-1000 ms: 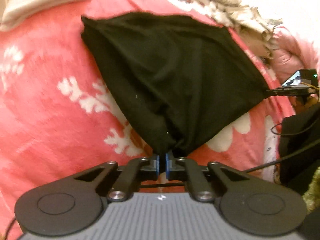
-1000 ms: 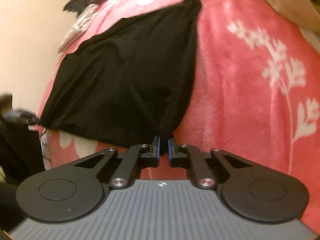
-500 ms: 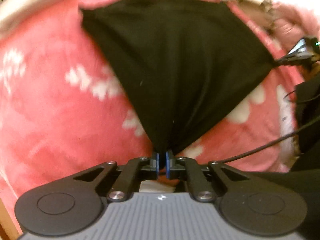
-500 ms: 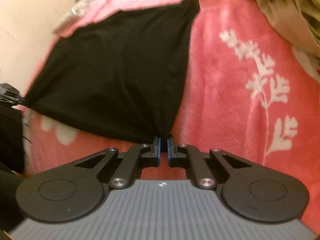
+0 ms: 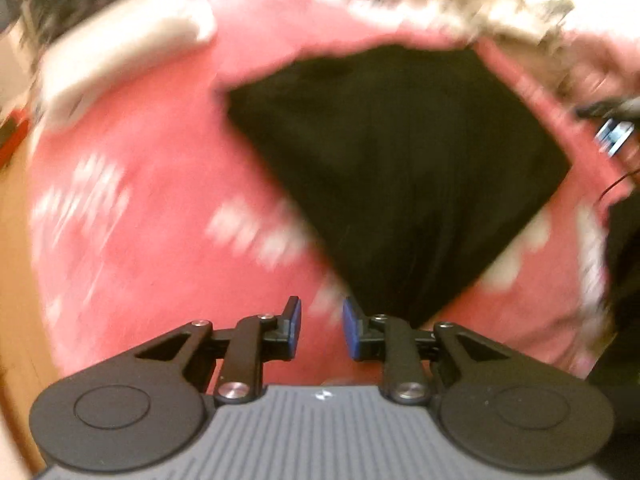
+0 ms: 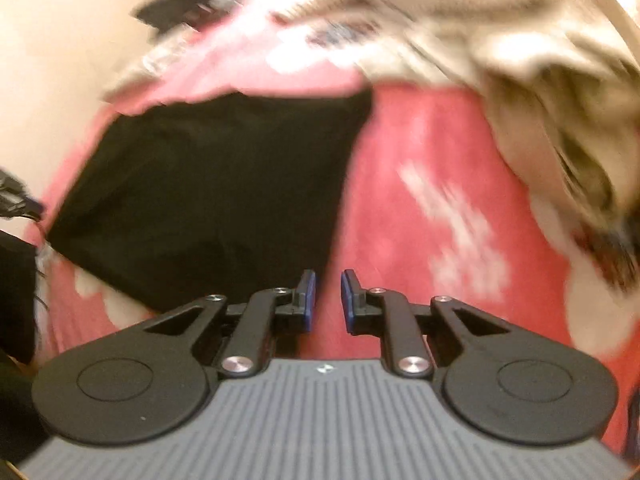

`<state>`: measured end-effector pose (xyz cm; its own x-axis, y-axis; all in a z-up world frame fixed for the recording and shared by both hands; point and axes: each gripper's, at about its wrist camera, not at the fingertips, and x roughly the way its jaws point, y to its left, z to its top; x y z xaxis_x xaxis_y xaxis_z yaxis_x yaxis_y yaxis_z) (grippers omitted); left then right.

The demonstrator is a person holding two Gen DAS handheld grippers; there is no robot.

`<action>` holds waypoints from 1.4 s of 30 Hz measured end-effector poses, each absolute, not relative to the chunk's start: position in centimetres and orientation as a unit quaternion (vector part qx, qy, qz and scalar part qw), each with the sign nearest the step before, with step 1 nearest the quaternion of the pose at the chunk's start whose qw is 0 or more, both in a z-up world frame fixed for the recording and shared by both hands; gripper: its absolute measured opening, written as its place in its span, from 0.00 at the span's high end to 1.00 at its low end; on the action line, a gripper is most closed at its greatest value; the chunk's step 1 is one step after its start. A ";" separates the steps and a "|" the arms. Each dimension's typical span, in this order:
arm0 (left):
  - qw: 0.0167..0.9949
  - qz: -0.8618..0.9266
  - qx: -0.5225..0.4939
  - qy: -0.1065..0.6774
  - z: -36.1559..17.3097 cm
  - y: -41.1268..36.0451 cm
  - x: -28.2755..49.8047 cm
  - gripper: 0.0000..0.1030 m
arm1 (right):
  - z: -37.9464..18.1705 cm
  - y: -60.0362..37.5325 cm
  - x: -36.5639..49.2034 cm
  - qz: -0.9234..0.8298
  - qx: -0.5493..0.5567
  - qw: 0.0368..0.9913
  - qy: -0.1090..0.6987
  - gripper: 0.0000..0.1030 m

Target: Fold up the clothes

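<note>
Jaws of left gripper (image 5: 322,326) and right gripper (image 6: 328,300) are opening with nothing between them, apparently releasing the black garment (image 5: 400,168), which lies flat at frame centre on the pink blanket (image 5: 140,200).

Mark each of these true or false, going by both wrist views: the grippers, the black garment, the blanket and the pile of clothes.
1. The left gripper clamps a corner of the black garment. False: its jaws are opening, with nothing between them.
2. The black garment lies on a pink blanket with white patterns. True.
3. The right gripper has only blanket showing in its gap. True: its jaws are opening and the garment's edge lies just left of them.
4. The black garment is rolled into a ball. False: it lies spread flat.
5. A beige pile of clothes lies at the upper right in the right wrist view. True.
</note>
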<state>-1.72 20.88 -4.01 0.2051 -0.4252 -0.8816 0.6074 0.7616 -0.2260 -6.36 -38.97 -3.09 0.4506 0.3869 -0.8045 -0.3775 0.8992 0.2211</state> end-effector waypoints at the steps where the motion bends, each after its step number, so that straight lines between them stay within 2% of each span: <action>1: 0.773 -0.354 0.077 0.520 -3.9 19.8 -1.6 0.78 | -3.1 -37.4 -5.9 0.252 -0.008 0.849 0.465 0.86; 5: 0.753 -0.384 0.142 0.516 -7.1 16.3 -2.3 0.77 | -5.1 -31.6 -4.8 0.337 -0.084 0.822 0.451 0.87; 7: 0.750 -0.359 0.146 0.536 -8.7 18.0 -2.0 0.92 | -7.0 -30.9 -5.1 0.338 -0.133 0.806 0.468 0.90; 8: 0.753 -0.350 0.125 0.542 -8.7 19.2 -1.7 0.92 | -7.7 -31.5 -5.4 0.324 -0.154 0.802 0.478 0.92; 9: 0.757 -0.335 0.110 0.551 -8.3 20.2 -1.3 0.91 | -7.8 -32.7 -5.5 0.311 -0.145 0.804 0.486 0.92; 11: 0.768 -0.304 0.118 0.551 -7.0 21.2 -0.9 0.79 | -7.8 -34.9 -5.8 0.282 -0.129 0.807 0.502 0.92; 16: 0.788 -0.338 0.100 0.505 -3.7 19.3 1.0 0.72 | -4.4 -33.9 -5.0 0.285 -0.141 0.826 0.465 0.89; 20: 0.772 -0.392 0.126 0.485 -6.5 14.9 2.2 0.70 | -4.6 -28.1 -2.9 0.364 -0.151 0.826 0.403 0.90; 21: 0.771 -0.392 0.128 0.485 -7.0 14.7 2.5 0.74 | -5.7 -27.4 -2.5 0.373 -0.168 0.816 0.409 0.90; 22: 0.778 -0.373 0.120 0.491 -7.0 16.1 2.9 0.85 | -6.7 -26.7 -2.1 0.381 -0.185 0.805 0.415 0.92; 24: 0.791 -0.333 0.103 0.503 -7.1 18.8 3.5 0.87 | -8.6 -26.8 -1.9 0.384 -0.228 0.786 0.429 0.92; 25: 0.796 -0.313 0.094 0.509 -7.1 20.1 3.9 0.83 | -8.5 -28.8 -1.5 0.375 -0.207 0.789 0.440 0.92; 26: 0.802 -0.293 0.085 0.514 -7.1 21.5 4.2 0.74 | -8.3 -30.7 -1.0 0.364 -0.185 0.793 0.453 0.93; 27: 0.807 -0.277 0.078 0.517 -6.9 22.4 4.5 0.59 | -7.7 -32.1 -0.4 0.342 -0.159 0.798 0.471 0.93; 30: 0.821 -0.260 0.061 0.504 -4.9 23.1 5.0 0.62 | -5.9 -34.5 0.4 0.293 -0.162 0.812 0.477 0.89; 33: 0.830 -0.308 0.056 0.461 -2.9 20.5 5.2 0.59 | -3.7 -33.0 1.4 0.320 -0.121 0.831 0.438 0.89; 37: 0.810 -0.357 0.080 0.458 -5.2 16.5 6.9 0.59 | -4.4 -27.6 3.2 0.387 -0.083 0.824 0.405 0.90; 38: 0.809 -0.349 0.093 0.464 -6.3 16.3 7.4 0.59 | -5.3 -26.5 3.8 0.397 -0.078 0.820 0.405 0.90; 39: 0.812 -0.328 0.097 0.473 -7.3 16.8 8.0 0.65 | -6.3 -26.4 4.5 0.393 -0.078 0.819 0.410 0.91; 40: 0.814 -0.311 0.084 0.483 -7.9 17.6 8.6 0.77 | -7.4 -27.0 5.5 0.371 -0.083 0.823 0.422 0.91; 41: 0.816 -0.300 0.041 0.492 -7.7 18.9 9.2 0.80 | -8.4 -27.8 6.4 0.347 -0.087 0.827 0.433 0.91; 42: 0.819 -0.286 0.008 0.497 -7.4 20.2 9.7 0.78 | -8.9 -29.4 7.1 0.315 -0.080 0.837 0.440 0.93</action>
